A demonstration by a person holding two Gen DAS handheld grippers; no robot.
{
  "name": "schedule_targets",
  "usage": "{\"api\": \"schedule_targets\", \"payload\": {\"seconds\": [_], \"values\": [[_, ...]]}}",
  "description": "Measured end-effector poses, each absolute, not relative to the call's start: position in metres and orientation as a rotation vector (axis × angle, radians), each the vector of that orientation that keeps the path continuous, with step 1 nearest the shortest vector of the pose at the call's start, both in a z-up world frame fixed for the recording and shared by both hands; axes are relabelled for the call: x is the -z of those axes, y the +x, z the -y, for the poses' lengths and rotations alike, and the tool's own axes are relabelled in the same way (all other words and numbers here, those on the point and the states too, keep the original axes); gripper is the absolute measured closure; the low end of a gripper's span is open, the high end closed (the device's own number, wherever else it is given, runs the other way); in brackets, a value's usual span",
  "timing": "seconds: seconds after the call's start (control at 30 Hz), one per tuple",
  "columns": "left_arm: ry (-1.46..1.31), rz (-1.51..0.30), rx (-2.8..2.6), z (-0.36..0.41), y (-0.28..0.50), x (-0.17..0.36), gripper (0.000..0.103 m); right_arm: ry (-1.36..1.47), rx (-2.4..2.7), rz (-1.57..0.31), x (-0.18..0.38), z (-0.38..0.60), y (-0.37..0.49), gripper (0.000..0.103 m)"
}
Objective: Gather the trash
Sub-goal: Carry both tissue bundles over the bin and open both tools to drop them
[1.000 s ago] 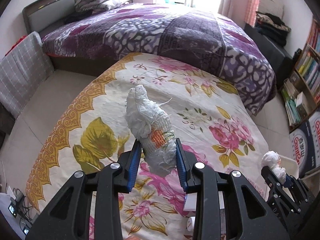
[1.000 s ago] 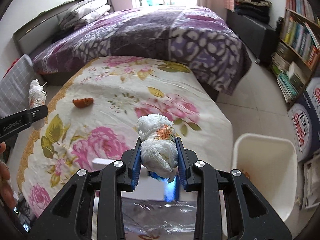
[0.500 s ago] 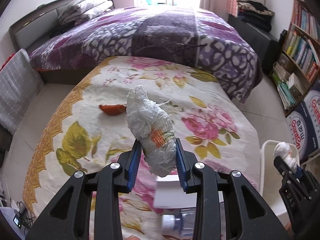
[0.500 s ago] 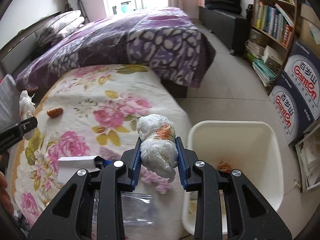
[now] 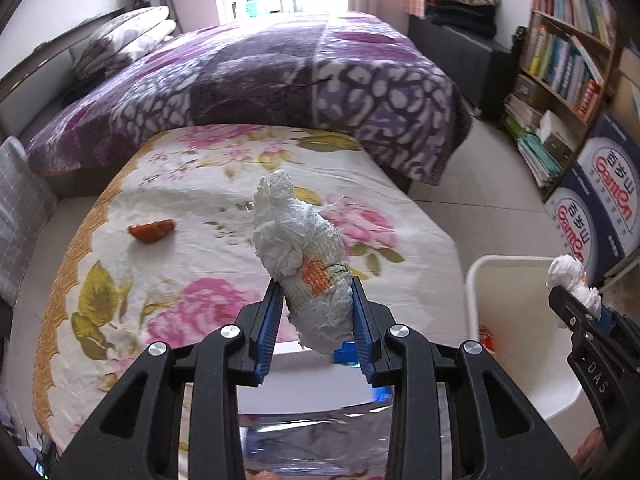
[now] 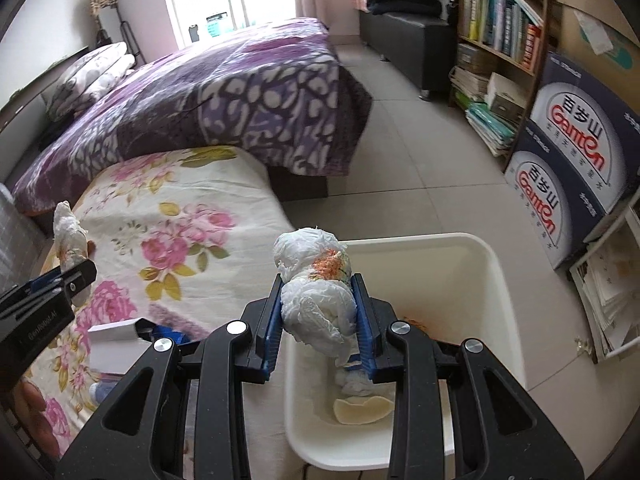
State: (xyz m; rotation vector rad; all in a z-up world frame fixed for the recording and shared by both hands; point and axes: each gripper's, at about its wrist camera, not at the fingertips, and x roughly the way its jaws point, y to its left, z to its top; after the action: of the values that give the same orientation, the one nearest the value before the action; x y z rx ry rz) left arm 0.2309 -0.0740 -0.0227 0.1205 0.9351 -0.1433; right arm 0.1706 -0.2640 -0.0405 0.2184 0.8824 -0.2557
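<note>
Left gripper [image 5: 316,320] clamps a crumpled tissue wad [image 5: 304,256] above the floral sheet [image 5: 192,184]; right gripper [image 6: 318,320] clamps a second wad [image 6: 316,280] over the white bin [image 6: 492,264].

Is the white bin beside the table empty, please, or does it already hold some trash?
Not empty: the bin holds a crumpled tissue and a pale peel.

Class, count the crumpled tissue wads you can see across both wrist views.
3: one wad in the left gripper, one in the right gripper, one lying in the white bin. More may be hidden.
</note>
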Motion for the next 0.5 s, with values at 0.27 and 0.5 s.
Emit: {"api": "schedule_targets", "payload": {"seconds": [0.27,0.5], "values": [[0.163,-0.929,0.228,0.12,0.219,0.029,0.07,0.248,0.321,-0.893,0.04,0.301,0.154,0.072],[0.205,-0.921,0.298,0.159,0.206,0.036,0.07,0.268,0.378,-0.91,0.042,0.331,0.138,0.071]]}}
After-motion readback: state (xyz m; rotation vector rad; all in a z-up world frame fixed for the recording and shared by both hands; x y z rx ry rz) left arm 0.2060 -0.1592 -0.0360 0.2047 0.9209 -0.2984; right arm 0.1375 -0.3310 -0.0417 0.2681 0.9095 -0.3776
